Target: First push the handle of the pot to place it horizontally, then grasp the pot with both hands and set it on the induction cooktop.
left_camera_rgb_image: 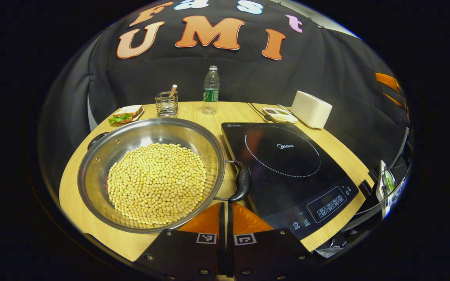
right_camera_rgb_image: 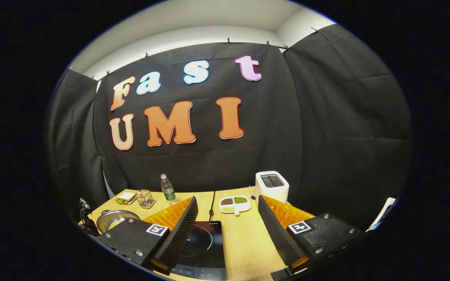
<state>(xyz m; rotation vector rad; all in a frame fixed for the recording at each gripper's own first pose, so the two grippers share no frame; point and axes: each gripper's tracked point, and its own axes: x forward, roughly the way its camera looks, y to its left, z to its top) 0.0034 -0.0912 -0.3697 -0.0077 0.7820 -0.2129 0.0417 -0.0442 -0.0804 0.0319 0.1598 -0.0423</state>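
Left gripper view: left gripper, fingers pressed together at bottom centre, near the pot handle; right gripper spread wide over the induction cooktop.

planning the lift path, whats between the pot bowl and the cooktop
In the left gripper view, the pot's black side handle lies there, overlapping the induction cooktop's near-left edge.

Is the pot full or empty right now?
Partly full: the pot holds a mound of yellow beans, with bare steel showing around it.
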